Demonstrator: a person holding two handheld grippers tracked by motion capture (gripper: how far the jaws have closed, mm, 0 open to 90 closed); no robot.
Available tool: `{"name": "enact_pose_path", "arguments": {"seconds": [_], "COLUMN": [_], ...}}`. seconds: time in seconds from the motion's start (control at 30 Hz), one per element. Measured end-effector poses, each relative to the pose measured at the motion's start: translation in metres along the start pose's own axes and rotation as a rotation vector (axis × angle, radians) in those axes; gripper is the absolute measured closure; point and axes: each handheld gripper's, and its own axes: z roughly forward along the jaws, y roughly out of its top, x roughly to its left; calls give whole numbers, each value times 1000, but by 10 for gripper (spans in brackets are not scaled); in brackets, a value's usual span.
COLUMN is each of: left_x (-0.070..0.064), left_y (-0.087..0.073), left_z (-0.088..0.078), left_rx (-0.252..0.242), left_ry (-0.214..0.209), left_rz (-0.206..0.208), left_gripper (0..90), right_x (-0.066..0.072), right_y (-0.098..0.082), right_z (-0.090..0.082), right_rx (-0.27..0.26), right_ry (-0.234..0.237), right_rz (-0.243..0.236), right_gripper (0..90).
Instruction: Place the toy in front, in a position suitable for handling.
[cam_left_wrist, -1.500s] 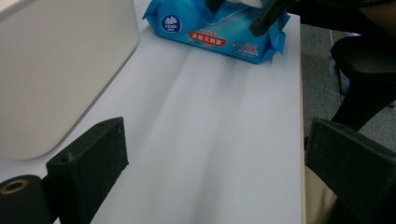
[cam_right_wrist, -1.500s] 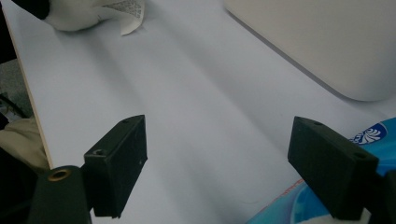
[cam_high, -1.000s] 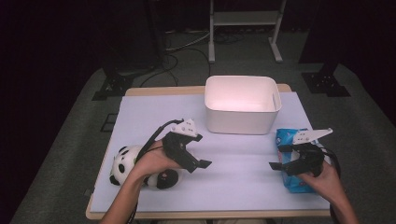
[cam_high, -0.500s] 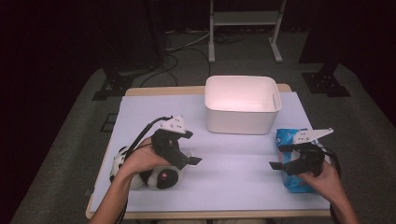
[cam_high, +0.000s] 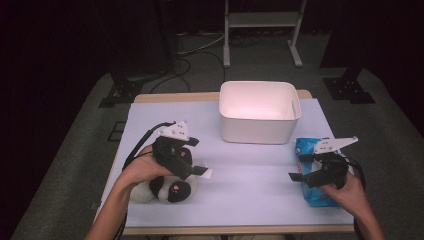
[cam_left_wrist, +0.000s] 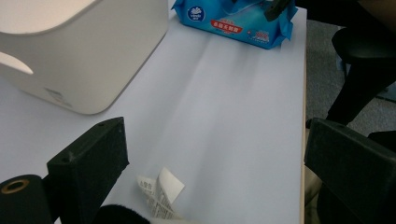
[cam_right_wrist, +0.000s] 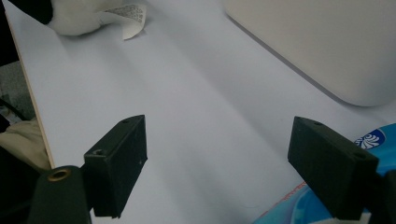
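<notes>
- Panda plush toy (cam_high: 162, 187) lies at the near left of the worktop (cam_high: 250, 175), directly under your left claw (cam_high: 196, 169), whose jaws stand wide apart with nothing between them.
- Your left claw view shows the toy's black fur and its white sewn-in label (cam_left_wrist: 159, 193) just below the jaws, the label lying loose on the worktop.
- Judged from its rounded, sagging shape, the toy should be light and soft; expect it to squash under the jaws, not slip.
- Take hold across the plump body or head, not the label, which looks too thin to carry it.
- Your right claw (cam_high: 300, 176) hovers at the right edge, jaws also wide and empty, just over the blue wipes pack (cam_high: 315, 192).
- That pack looks soft and crinkly with a slick wrapper; grip it across its short width if you go for it.
- White bin (cam_high: 260, 112) stands open at the back centre, well apart from both items.
</notes>
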Motion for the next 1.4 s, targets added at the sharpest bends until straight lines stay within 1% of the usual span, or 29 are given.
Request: {"name": "enact_pose_path", "arguments": {"seconds": [0.17, 0.23, 0.43, 0.63, 0.77, 0.9, 0.93, 1.0, 1.3, 1.4], "left_x": [2, 2, 3, 6, 8, 10, 11, 11, 13, 13], "left_y": [-3, -5, -12, -21, -27, -36, -37, -40, -52, -56], "left_z": [-11, -16, -31, -45, -51, -56, -57, -59, -65, -66], "left_rx": [2, -3, 4, 20, 36, 42, 46, 46, 76, 84], "left_ry": [7, 8, 20, 47, 62, 74, 76, 73, 87, 87], "left_rz": [-1, -11, -9, -19, -25, -48, -46, -49, -69, -70], "left_gripper": [52, 52, 53, 56, 61, 64, 66, 104, 106, 123], "right_x": [1, 3, 5, 7, 8, 8, 9, 9, 10, 10], "right_y": [1, 1, 2, 3, 4, 4, 4, 4, 3, 3], "right_z": [-1, -2, -6, -5, -5, -5, -5, -5, -6, -7], "right_rx": [-4, -7, -16, -19, -20, -21, -21, -20, -18, -17], "right_ry": [0, -1, -2, 0, 2, 3, 3, 4, 7, 6], "right_rz": [-3, -5, -11, -13, -16, -13, -13, -12, -13, -14], "right_gripper": [184, 184, 184, 184, 184, 184, 184, 184, 184, 184]}}
